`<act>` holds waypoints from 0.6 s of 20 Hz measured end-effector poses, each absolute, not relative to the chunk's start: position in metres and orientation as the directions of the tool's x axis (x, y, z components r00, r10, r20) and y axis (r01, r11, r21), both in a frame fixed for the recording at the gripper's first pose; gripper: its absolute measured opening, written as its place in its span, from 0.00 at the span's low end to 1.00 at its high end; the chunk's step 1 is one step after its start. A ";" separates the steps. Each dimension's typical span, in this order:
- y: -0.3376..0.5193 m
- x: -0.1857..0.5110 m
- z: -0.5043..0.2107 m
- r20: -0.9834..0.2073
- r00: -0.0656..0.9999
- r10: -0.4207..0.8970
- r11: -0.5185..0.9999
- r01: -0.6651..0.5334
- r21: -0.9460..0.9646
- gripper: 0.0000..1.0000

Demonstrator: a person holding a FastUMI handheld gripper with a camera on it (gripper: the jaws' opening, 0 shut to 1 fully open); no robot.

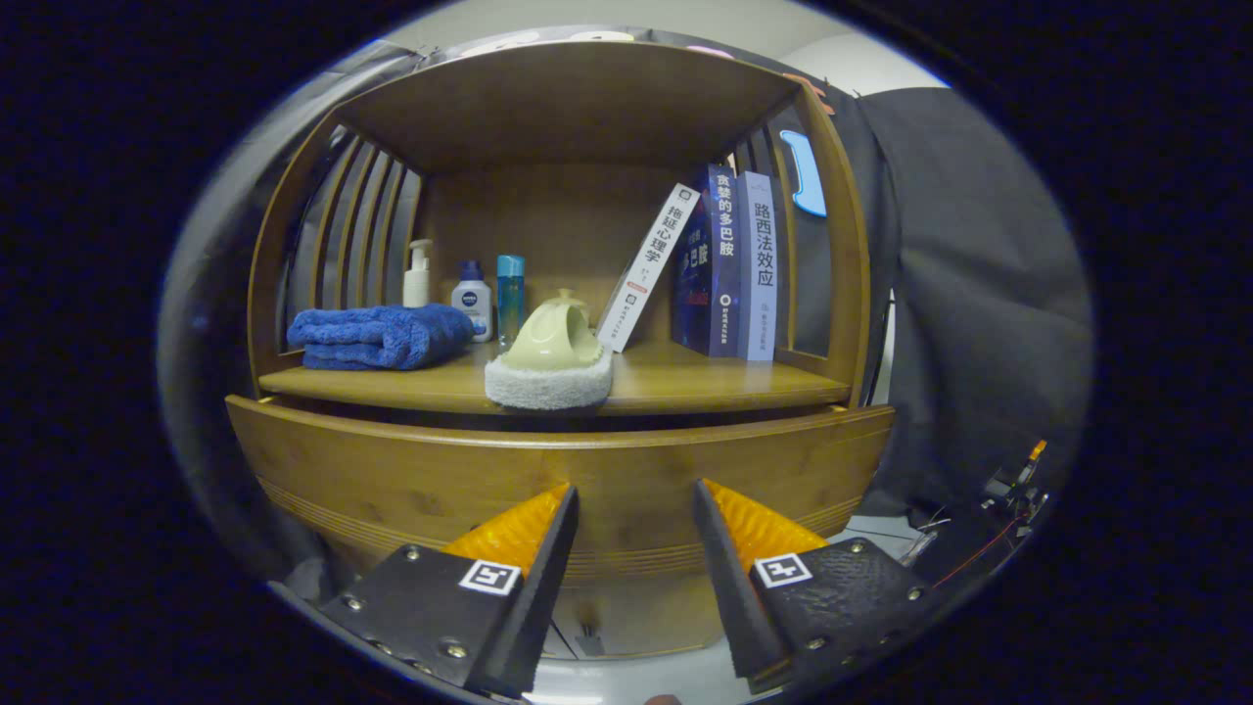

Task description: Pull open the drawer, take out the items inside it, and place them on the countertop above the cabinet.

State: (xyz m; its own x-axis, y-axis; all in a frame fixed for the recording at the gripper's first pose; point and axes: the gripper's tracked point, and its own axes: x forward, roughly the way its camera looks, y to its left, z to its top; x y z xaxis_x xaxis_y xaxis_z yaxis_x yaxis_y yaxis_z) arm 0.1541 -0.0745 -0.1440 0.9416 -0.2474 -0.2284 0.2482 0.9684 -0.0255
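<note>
- The gripper (634, 509) is level and points straight ahead, its two fingers reaching forward side by side
- The fingers stand apart with a plain gap between them and nothing in that gap
- The left finger (548, 548) and right finger (719, 548) taper toward their tips, leaning a little inward
- The tips touch nothing
- Each finger base carries a square marker on top
</note>
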 end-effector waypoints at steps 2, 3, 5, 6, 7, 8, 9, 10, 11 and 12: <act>-0.075 0.160 -0.144 -0.225 0.944 -0.242 0.970 0.243 -0.026 0.72; -0.075 0.161 -0.144 -0.223 0.945 -0.239 0.971 0.239 -0.031 0.72; -0.078 0.164 -0.143 -0.216 0.946 -0.240 0.971 0.235 -0.049 0.73; -0.078 0.166 -0.144 -0.219 0.947 -0.234 0.972 0.228 -0.052 0.74; -0.078 0.167 -0.145 -0.221 0.948 -0.228 0.974 0.223 -0.051 0.75; -0.078 0.168 -0.143 -0.219 0.950 -0.223 0.975 0.218 -0.051 0.75; -0.078 0.169 -0.144 -0.217 0.951 -0.218 0.976 0.211 -0.055 0.75; -0.079 0.171 -0.143 -0.213 0.953 -0.215 0.976 0.206 -0.064 0.75; -0.079 0.173 -0.142 -0.213 0.954 -0.213 0.977 0.202 -0.073 0.75; -0.079 0.174 -0.143 -0.213 0.954 -0.213 0.976 0.201 -0.081 0.75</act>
